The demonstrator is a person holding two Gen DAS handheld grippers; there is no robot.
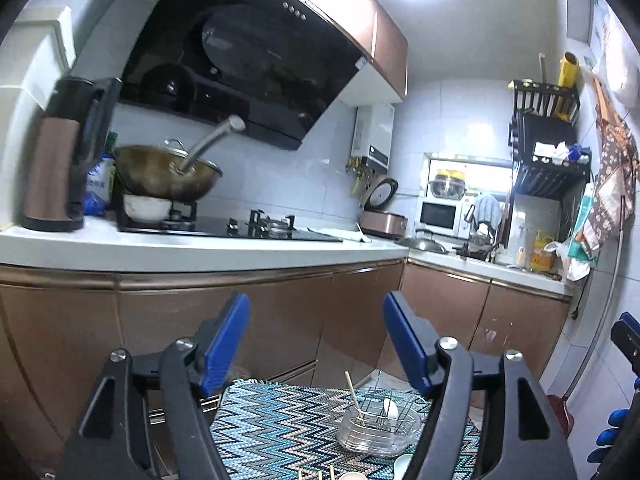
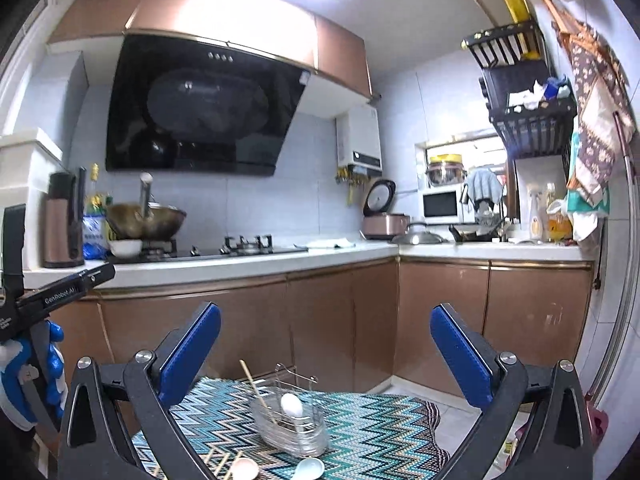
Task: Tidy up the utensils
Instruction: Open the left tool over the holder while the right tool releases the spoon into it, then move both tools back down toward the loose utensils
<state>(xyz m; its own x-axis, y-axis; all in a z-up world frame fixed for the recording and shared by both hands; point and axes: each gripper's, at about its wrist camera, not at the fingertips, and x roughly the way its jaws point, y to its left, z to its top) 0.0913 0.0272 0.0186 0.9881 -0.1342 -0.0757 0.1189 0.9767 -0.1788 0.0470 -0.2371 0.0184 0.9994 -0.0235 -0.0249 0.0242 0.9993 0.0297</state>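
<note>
Both our tongs, left and right, stood wide apart and held nothing. The rack sat on the mat with one spoon inside. More spoons and chopsticks lay near us. We think we should dip low and pinch one by its handle.

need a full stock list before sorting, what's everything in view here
utensil holder: one, clear with wire frame, on the zigzag mat
white spoon: one, standing in the holder
chopstick: one, wooden, leaning in the holder
loose spoons: two, pale blue and peach, on the mat's near edge
loose chopsticks: several, wooden, near edge
wok: one, brown, on the stove
kettle: one, copper and black, on the counter
rice cooker: one, pinkish, lid up
microwave: one, white
left hand-held gripper: open, empty
right hand-held gripper: open, empty
</note>
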